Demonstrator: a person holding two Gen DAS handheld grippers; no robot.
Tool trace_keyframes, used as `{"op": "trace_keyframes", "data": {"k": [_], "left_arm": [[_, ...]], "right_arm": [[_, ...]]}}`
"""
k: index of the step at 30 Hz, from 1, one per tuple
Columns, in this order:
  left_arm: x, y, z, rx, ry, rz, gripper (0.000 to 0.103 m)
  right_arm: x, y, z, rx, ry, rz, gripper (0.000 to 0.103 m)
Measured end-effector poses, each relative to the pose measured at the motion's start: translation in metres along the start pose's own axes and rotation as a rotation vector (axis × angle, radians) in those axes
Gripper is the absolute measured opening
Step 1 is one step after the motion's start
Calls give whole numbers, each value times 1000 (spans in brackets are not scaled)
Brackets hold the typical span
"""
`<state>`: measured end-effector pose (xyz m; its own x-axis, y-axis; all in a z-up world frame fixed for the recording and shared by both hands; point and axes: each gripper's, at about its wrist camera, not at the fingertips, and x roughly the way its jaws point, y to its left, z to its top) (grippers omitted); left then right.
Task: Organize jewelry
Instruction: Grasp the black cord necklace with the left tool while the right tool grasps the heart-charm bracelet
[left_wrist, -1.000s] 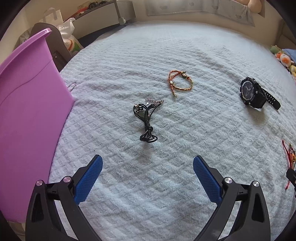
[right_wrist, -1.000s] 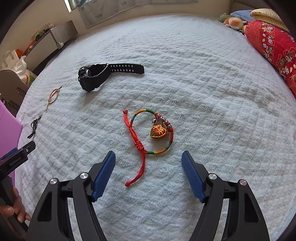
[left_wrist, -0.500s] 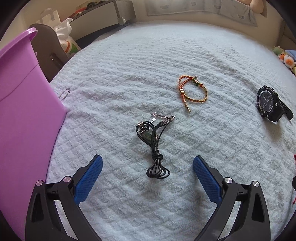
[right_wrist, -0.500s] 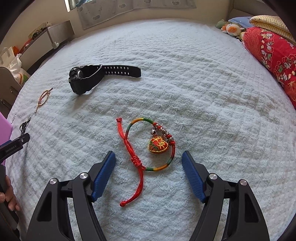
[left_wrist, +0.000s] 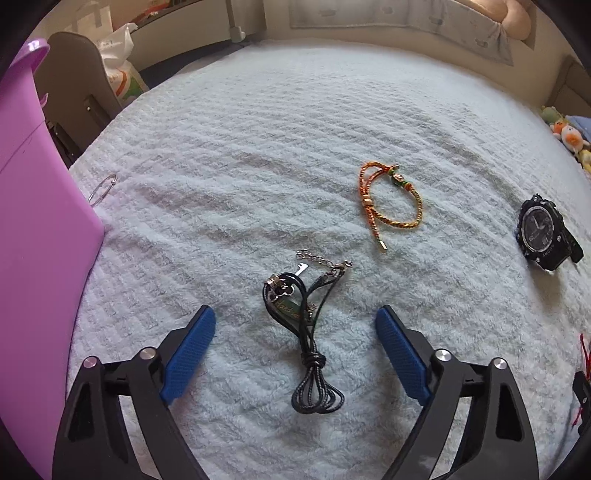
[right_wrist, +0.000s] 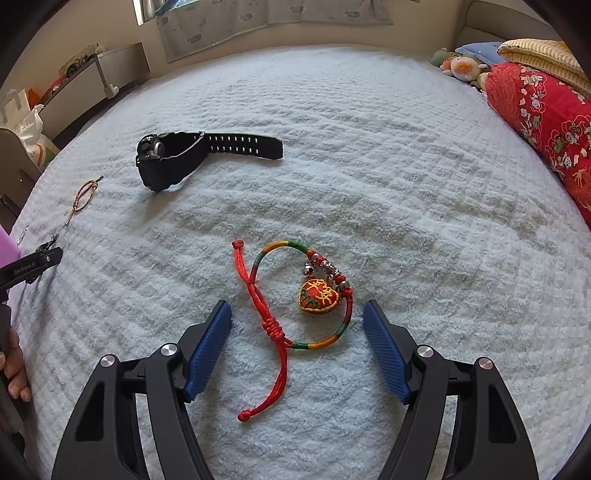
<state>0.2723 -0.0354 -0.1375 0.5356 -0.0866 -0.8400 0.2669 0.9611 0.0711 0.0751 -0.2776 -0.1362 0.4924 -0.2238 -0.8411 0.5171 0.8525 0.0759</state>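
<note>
Between the left gripper (left_wrist: 295, 332)'s closing jaws — not yet touching — the black cord necklace (left_wrist: 308, 332) lies lengthwise along them; the right gripper (right_wrist: 297, 332), jaws wide, straddles the red bracelet (right_wrist: 295, 306).

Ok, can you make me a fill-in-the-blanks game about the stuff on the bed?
1. The watch is coloured ____.
2. The charm on the red bracelet is shaped like a ____.
3. The big box at the left edge is coloured ____.
4. The black cord necklace lies between the fingers of the ____ gripper.

Missing words: black, heart, purple, left
</note>
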Motion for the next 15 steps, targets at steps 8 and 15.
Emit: {"op": "trace_keyframes", "data": {"k": [8, 15], "left_arm": [[-14, -16, -8, 43, -15, -46, 34], [-32, -19, -18, 40, 0, -148, 10]], "right_arm": [[-8, 5, 0, -23, -10, -12, 40], [-18, -2, 3, -3, -5, 37, 21]]}}
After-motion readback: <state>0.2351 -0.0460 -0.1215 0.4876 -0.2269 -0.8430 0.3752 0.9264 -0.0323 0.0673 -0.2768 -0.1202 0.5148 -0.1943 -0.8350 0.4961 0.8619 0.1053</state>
